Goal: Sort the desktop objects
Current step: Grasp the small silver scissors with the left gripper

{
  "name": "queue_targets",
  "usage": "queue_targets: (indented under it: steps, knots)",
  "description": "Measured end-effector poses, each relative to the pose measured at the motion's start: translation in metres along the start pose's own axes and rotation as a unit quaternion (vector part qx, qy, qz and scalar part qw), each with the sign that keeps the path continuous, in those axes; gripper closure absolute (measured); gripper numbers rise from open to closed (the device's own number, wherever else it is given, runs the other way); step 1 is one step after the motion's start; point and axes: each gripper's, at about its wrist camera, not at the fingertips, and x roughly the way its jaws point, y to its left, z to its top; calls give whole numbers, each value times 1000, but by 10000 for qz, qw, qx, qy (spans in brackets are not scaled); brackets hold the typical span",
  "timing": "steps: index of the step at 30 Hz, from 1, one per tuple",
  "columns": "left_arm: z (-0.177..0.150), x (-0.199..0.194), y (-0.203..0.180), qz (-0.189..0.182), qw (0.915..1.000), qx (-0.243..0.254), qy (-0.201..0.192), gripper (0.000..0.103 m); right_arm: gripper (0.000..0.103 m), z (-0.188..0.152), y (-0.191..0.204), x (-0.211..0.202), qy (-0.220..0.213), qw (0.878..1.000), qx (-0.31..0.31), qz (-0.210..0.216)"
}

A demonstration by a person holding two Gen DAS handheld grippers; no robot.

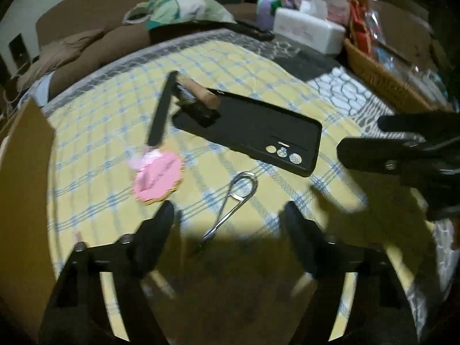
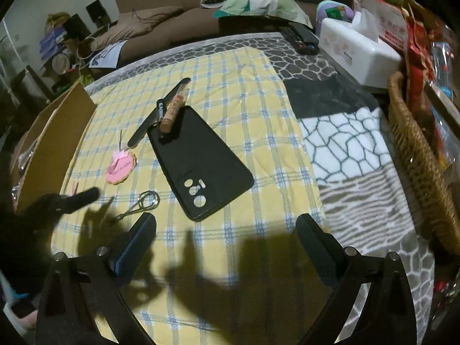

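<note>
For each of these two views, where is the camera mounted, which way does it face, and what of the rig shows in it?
Left wrist: on the left gripper, angled down at the safety pin between its open fingers; the right gripper's fingers enter from the right edge.
Right wrist: on the right gripper, angled down at the phone case; the left gripper's fingers show at the left edge.
Shared: yellow checked cloth, phone case, safety pin, pink tag, tissue box.

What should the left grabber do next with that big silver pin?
Probably lower a little more and close on the silver pin. The left gripper is open, its fingers either side of the pin on the yellow checked cloth, not touching it. The right gripper is open too, holding nothing.
</note>
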Motion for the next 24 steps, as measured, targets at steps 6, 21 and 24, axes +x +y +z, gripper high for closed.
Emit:
queue_targets:
  steps: [6, 21, 24]
  knots:
    - [5, 14, -2, -11, 9997, -183, -132, 71, 3, 0, -3, 1, 28, 9999, 78, 136]
    - [-14, -62, 60, -948, 9835, -1386, -679, 86, 4, 10, 8, -3, -198, 9943, 343, 993]
    - [-11, -81, 69, -982, 9824, -1380, -786, 86, 7, 27, 16, 1, -282, 9903, 435, 1291]
